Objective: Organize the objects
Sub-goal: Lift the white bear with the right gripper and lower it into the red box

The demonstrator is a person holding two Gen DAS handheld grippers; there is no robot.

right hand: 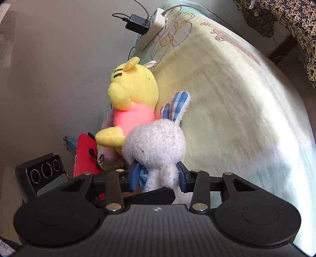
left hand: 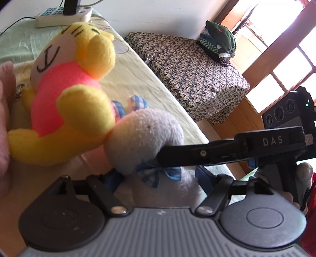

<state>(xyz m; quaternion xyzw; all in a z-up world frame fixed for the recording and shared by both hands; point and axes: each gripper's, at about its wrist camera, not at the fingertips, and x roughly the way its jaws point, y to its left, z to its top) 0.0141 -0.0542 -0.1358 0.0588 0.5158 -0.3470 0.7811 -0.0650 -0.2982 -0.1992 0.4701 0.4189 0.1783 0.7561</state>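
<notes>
A white plush bunny [right hand: 156, 142] with blue plaid ears and a bow hangs over the bed. My right gripper [right hand: 158, 178] is shut on its body just under the head. In the left wrist view the bunny [left hand: 144, 138] sits between the blue pads of my left gripper [left hand: 157, 179], and both pads touch it. My right gripper [left hand: 167, 156] reaches in from the right there. A yellow bear plush [left hand: 65, 94] in a pink shirt leans against the bunny's head. In the right wrist view the bear [right hand: 134, 94] lies by the wall.
The yellow blanket [right hand: 227, 98] covers the bed. A white power strip [left hand: 63, 16] with a black adapter lies at its far end. A patterned covered block [left hand: 187, 69] carries folded clothes [left hand: 217, 43]. A red soft item [right hand: 85, 158] sits beside the wall. A blurred pink shape [left hand: 4, 118] fills the left edge.
</notes>
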